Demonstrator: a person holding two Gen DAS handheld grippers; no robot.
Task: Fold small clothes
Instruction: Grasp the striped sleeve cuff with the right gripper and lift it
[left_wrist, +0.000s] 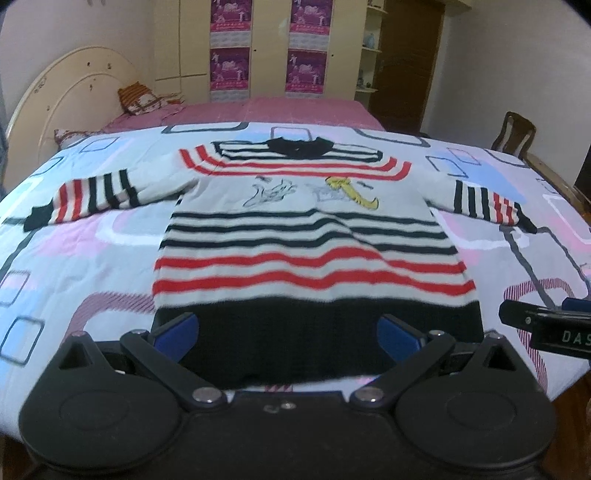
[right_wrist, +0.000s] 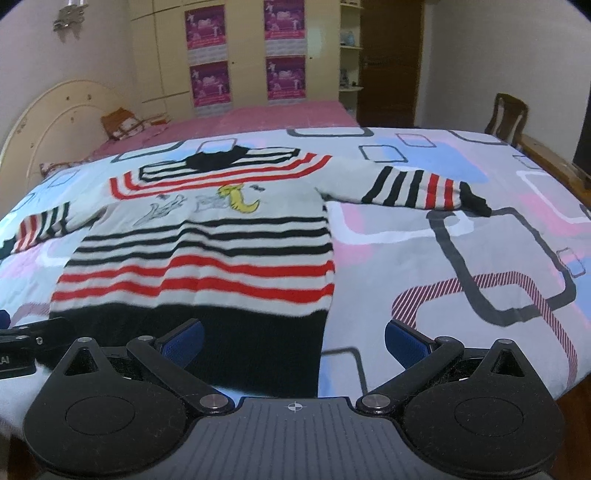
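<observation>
A bed (left_wrist: 92, 240) under a patterned quilt (right_wrist: 461, 258) carries a striped sweater (left_wrist: 306, 236), spread flat with both sleeves stretched toward the side edges and its black hem at the near edge. The left gripper (left_wrist: 288, 334) hangs over that hem, blue fingers (left_wrist: 177, 332) spread wide, nothing between them; whether they touch the knit cannot be told. The right gripper (right_wrist: 293, 341) sits at the hem's right corner, equally wide apart and empty, one pad (right_wrist: 184, 341) above the black band, the other (right_wrist: 406, 343) above bare quilt
</observation>
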